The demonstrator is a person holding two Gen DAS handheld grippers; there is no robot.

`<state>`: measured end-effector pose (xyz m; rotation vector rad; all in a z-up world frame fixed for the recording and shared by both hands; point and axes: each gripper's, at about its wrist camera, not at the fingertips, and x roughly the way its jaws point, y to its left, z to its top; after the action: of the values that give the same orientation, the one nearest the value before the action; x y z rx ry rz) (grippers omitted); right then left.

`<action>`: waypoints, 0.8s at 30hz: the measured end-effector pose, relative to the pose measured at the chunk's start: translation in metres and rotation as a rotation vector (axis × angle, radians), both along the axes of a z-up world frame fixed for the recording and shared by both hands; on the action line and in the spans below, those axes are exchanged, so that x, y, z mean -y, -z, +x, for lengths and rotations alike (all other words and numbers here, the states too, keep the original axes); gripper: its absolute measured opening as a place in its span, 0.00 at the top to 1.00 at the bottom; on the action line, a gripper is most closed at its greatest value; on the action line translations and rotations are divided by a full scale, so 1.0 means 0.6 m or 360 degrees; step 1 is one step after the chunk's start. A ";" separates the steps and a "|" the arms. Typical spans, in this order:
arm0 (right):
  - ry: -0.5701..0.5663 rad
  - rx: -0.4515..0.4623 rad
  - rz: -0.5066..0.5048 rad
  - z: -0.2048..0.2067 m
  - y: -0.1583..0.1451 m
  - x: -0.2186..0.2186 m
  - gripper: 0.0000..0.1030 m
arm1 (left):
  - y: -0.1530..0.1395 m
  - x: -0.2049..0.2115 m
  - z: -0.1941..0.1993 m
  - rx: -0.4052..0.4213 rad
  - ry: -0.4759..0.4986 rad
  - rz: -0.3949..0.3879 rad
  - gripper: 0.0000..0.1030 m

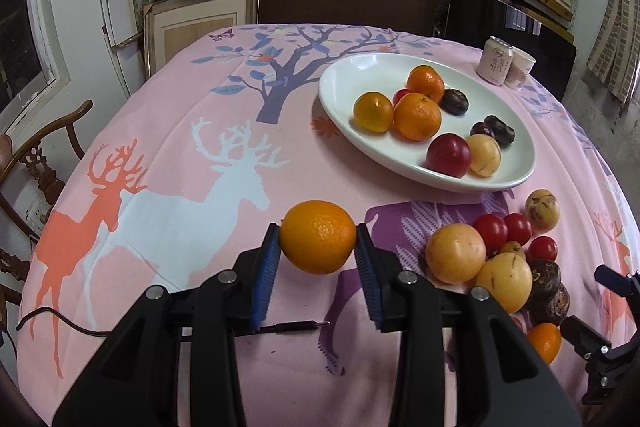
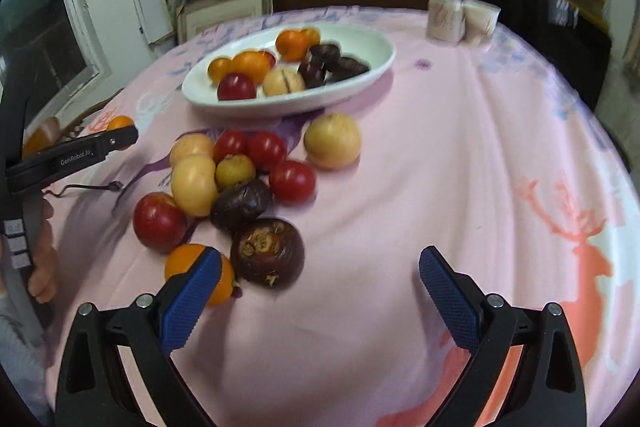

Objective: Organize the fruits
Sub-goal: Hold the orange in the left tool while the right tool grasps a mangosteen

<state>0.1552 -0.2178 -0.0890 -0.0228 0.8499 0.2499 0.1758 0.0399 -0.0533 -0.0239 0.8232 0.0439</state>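
My left gripper (image 1: 317,239) is shut on an orange (image 1: 318,237), held above the pink cloth, short of the white oval plate (image 1: 340,83). The plate holds several oranges, red fruits, dark fruits and a yellow one. To the right lies a loose heap of fruit (image 1: 504,251). In the right wrist view my right gripper (image 2: 320,263) stands open, low over the cloth. A dark brown fruit (image 2: 267,251) lies just ahead of its left finger, and an orange (image 2: 192,267) sits partly behind that finger. The heap (image 2: 240,167) and the plate (image 2: 376,47) lie beyond.
A can (image 1: 495,59) and a paper cup (image 1: 520,67) stand at the table's far right. A thin black cable (image 1: 60,323) runs over the cloth near the left gripper. A wooden chair (image 1: 36,163) stands at the left, shelves and boxes behind the table.
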 end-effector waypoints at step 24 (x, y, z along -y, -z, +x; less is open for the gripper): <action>0.0155 -0.0041 -0.0187 0.024 0.017 0.020 0.07 | 0.000 0.007 -0.008 0.0001 0.0027 0.0042 0.64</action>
<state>0.1697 -0.2300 -0.0992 -0.0875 0.8877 0.1089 0.1707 0.0358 -0.0532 0.0077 0.8220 0.0386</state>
